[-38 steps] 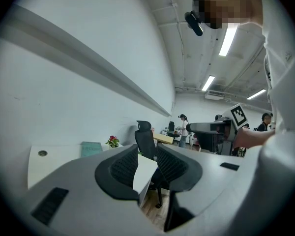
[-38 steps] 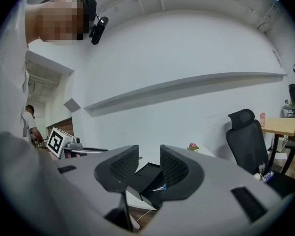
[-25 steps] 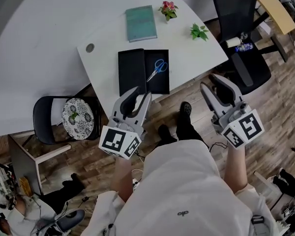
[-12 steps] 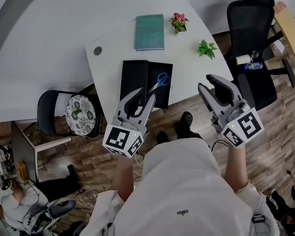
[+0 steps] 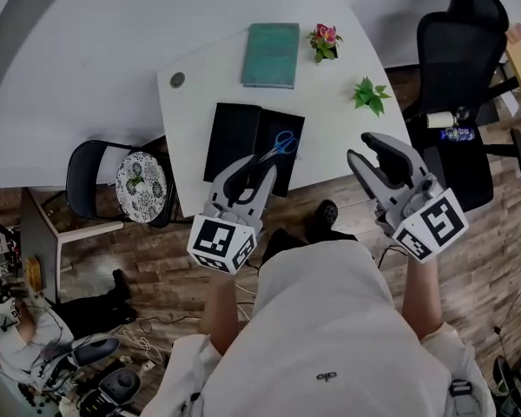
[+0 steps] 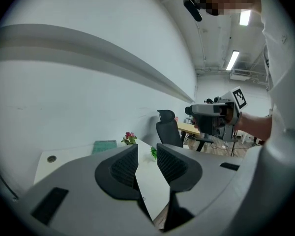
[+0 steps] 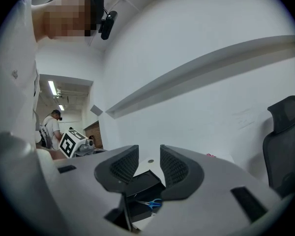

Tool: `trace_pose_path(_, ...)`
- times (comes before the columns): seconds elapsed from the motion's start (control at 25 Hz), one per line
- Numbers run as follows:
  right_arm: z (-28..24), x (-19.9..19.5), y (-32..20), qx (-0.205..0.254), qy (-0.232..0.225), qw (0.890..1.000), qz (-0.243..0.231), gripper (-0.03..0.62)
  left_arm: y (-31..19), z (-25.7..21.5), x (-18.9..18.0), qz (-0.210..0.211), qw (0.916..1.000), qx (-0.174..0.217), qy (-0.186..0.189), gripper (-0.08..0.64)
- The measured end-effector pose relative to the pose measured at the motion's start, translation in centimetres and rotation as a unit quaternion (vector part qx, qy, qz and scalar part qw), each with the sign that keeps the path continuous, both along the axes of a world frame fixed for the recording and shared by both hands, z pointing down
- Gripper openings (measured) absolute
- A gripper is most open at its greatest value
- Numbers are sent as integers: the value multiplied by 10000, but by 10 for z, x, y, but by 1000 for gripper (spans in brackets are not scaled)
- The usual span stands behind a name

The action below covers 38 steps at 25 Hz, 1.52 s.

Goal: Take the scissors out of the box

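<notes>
My left tongs (image 5: 250, 174) and right tongs (image 5: 370, 151): jaws apart, empty, now closer. Scissors (image 5: 280, 143) lie in box (image 5: 234, 134) at twelve o'clock, untaken.

White table (image 5: 339, 137) bears an open black box (image 5: 234, 137), a teal book (image 5: 271, 55), a flowering plant (image 5: 325, 40), a green sprig (image 5: 370, 95).

table (image 5: 339, 142) was white, box (image 5: 234, 137) black, scissors (image 5: 282, 142) blue-handled, book (image 5: 272, 43) teal. one plant (image 5: 324, 37) had pink flowers, other plant (image 5: 370, 95) was green. seat cushion (image 5: 140, 186) was white with dark floral print. left gripper (image 5: 253, 168) and right gripper (image 5: 365, 146) were grey, with black-and-white square markers.
</notes>
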State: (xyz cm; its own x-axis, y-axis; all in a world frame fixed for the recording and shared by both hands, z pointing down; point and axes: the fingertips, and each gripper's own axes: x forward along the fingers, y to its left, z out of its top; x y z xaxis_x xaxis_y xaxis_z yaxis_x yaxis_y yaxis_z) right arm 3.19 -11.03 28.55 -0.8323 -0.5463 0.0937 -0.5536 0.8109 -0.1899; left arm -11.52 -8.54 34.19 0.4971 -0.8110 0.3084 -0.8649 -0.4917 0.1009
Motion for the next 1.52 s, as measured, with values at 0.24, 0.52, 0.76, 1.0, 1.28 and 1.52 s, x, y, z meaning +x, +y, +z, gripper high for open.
trace_pose_path(0.24,4,10,-2,-53,-38,10000,-71,143,4,22,9,-11,9993,-308,-194,130)
trace_pose_path(0.52,15,17,3,-206,32,9998,-18,143,1,53,16,208,9964,-631,-520,130)
trace_pose_path(0.76,25,16,-1,-352,115,9993,103,143,-12,78,20,514,9925,-753,-814,130)
trace_pose_path(1.0,32,13,-11,-519,280,9981,187,141,-32,112,19,726,9863,-990,-1104,129)
trace_pose_path(1.28,43,4,-29,-709,368,9963,327,141,-50,158,12,893,9757,-1374,-1451,129)
trace_pose_path(1.52,60,-1,-42,-955,336,9937,481,141,-61,196,12,998,9671,-1803,-1492,130)
